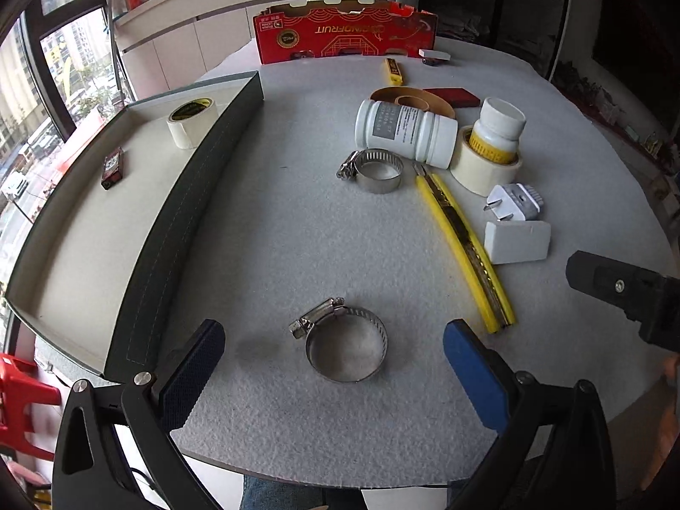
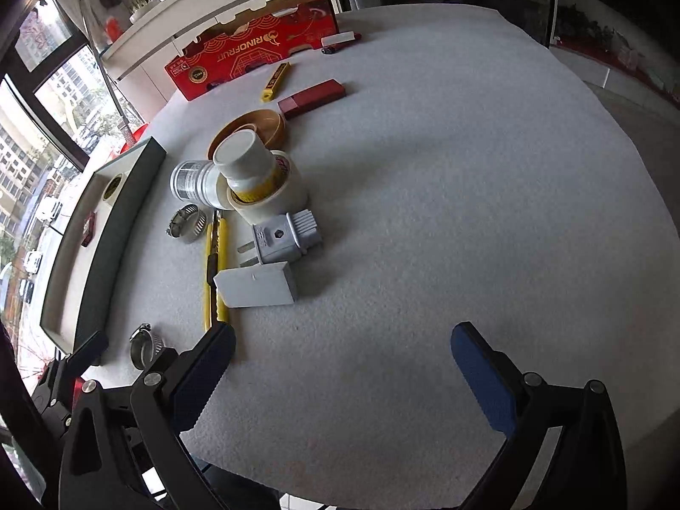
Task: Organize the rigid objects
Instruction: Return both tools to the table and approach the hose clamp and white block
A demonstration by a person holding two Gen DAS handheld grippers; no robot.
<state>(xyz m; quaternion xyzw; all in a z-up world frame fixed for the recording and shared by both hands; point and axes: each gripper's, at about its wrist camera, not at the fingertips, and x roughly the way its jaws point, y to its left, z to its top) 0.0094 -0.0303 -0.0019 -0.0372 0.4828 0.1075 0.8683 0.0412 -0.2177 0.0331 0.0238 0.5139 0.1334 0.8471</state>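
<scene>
The shiny metal ring (image 1: 346, 342) lies between the left gripper (image 1: 333, 355) fingers, untouched. Both jaws are spread wide. The right gripper (image 2: 344, 357) holds nothing.

Tray at the left, loose items clustered right of it on the surface.

In the tray (image 1: 140, 229) lay a tape roll (image 1: 192, 122) and, nearer, a small box (image 1: 113, 168). One hose clamp (image 1: 345, 342) sat alone at the front; another (image 1: 374, 169) lay behind it, left of a utility knife (image 1: 463, 242). A bottle (image 1: 497, 129) stood inside a tape ring (image 1: 482, 170), with a plug (image 1: 516, 202) in front.
</scene>
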